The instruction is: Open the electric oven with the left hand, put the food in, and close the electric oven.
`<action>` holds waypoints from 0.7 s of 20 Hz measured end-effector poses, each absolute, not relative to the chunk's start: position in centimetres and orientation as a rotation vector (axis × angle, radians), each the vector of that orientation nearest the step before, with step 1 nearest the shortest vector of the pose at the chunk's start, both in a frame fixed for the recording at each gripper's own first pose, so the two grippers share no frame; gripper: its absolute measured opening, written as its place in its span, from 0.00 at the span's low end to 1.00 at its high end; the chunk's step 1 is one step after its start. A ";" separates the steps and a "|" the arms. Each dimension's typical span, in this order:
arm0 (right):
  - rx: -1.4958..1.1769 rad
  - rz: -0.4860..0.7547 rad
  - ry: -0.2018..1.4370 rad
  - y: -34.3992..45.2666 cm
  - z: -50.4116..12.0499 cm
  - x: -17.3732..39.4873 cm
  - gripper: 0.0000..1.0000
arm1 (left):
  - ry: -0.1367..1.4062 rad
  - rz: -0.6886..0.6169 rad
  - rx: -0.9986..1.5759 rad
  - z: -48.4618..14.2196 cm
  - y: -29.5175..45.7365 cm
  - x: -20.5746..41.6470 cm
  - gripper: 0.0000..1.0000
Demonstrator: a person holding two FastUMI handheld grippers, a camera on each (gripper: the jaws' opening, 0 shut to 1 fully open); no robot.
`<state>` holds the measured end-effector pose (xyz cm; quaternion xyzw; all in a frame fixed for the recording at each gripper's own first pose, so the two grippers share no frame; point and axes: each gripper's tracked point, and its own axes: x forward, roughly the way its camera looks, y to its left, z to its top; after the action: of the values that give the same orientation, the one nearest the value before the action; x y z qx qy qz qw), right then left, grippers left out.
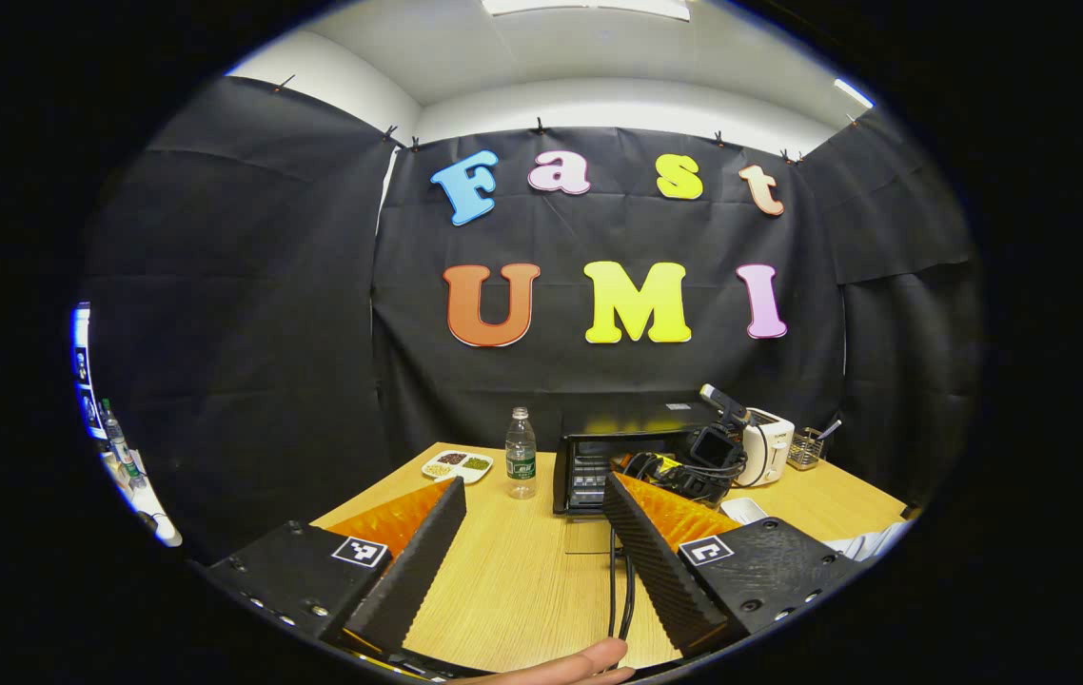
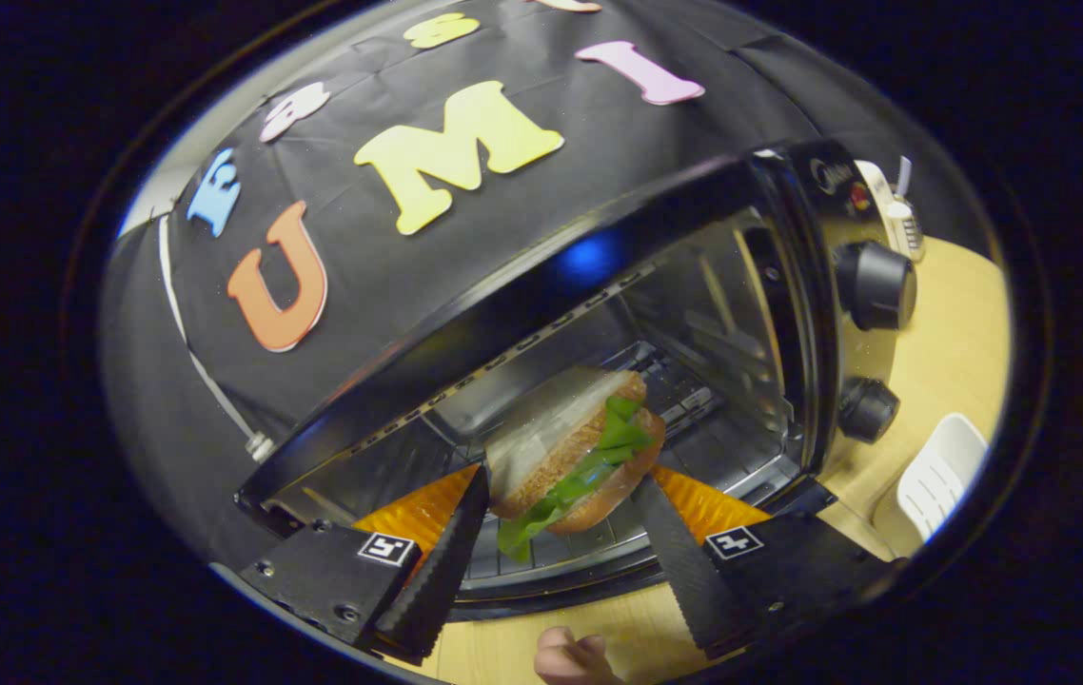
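Oven (image 2: 599, 314) mouth sits right in front of my right tool (image 2: 556, 504), door down, chamber open. Between that tool's fingers I see the burger (image 2: 575, 452), bun with green lettuce hanging out, tilted, just over the wire rack (image 2: 589, 547) at the oven's front edge. The burger touches the left finger, while a gap shows beside the right finger, so the jaws stand spread and I cannot tell whether the burger already rests on the rack. Two knobs (image 2: 875, 285) sit on the oven's panel to the right, and a white dish (image 2: 941, 476) lies on the surface (image 2: 951, 342) near it. A fingertip (image 2: 570, 656) of the holding hand shows at the bottom.

In the left gripper view my left tool (image 1: 532, 533) hangs well back from the oven (image 1: 599, 457), above the wooden surface (image 1: 513, 580), jaws spread wide with nothing between them. From here the oven stands at the surface's far side with the right tool (image 1: 708, 447) at its front. A water bottle (image 1: 521, 455) stands just left of the oven, a small divided plate (image 1: 457, 465) farther left, a white appliance (image 1: 770, 445) and a wire holder (image 1: 806, 447) to the right. A cable (image 1: 620, 590) runs across the surface toward me.
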<state>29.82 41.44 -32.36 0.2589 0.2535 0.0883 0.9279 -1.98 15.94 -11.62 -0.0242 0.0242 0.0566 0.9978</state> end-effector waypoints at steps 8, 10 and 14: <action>0.179 0.245 0.665 41.6 -34.2 28.7 1.00 | 0.067 0.122 -0.042 -12.2 16.3 -1.7 0.95; 0.124 0.294 0.702 41.6 -34.3 28.5 1.00 | 0.069 0.121 -0.047 -12.4 16.4 -1.6 0.95; 0.086 0.366 0.768 40.8 -33.8 27.0 1.00 | 0.076 0.150 -0.028 -12.8 17.4 -1.6 0.96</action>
<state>26.95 40.84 -33.79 0.0415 0.3722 0.1773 0.9101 -1.56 17.39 -12.83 -0.0139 0.0380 0.0749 0.9964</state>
